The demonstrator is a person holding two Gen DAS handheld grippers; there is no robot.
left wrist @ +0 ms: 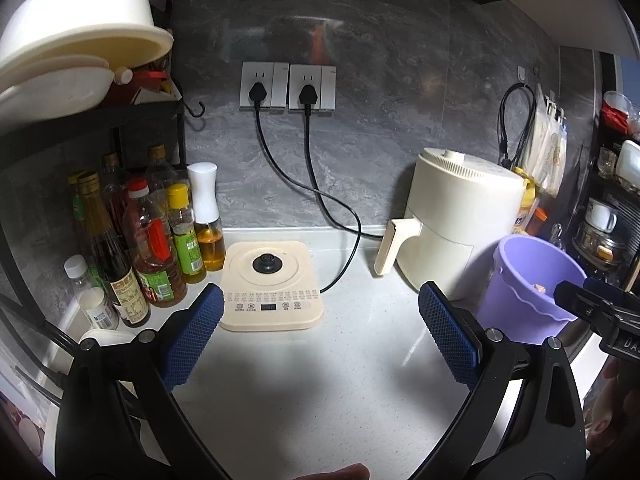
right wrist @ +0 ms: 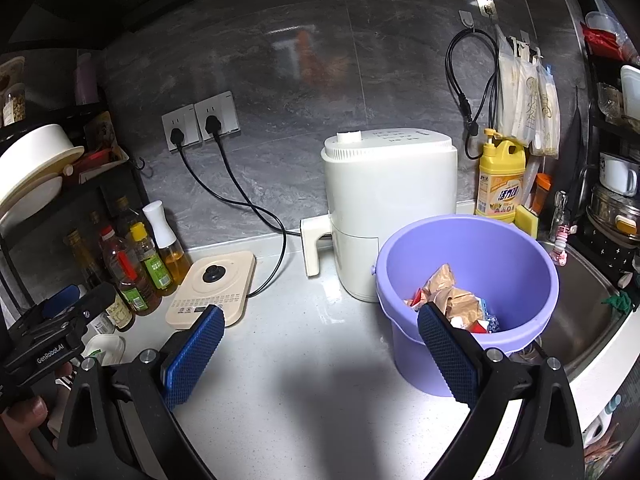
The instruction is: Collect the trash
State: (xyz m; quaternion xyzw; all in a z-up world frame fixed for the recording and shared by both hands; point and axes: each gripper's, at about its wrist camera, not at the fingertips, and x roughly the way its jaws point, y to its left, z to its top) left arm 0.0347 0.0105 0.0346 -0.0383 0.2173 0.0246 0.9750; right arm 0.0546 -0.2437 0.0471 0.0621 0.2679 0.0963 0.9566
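Observation:
A purple bucket point(right wrist: 472, 264) stands on the white counter in front of the air fryer. It holds crumpled wrappers and paper trash point(right wrist: 452, 300). In the left wrist view the bucket point(left wrist: 528, 280) is at the right. My right gripper point(right wrist: 320, 320) is open and empty, its right finger in front of the bucket's near rim. My left gripper point(left wrist: 322, 304) is open and empty above the counter, in front of the kettle base. No loose trash shows on the counter.
A cream kettle base point(left wrist: 272, 284) with its cord sits at the back left beside several oil and sauce bottles point(left wrist: 156, 240). A cream air fryer point(right wrist: 384, 208) stands at the back. A steel sink point(right wrist: 576, 312) lies right of the bucket, yellow detergent point(right wrist: 500, 180) behind it.

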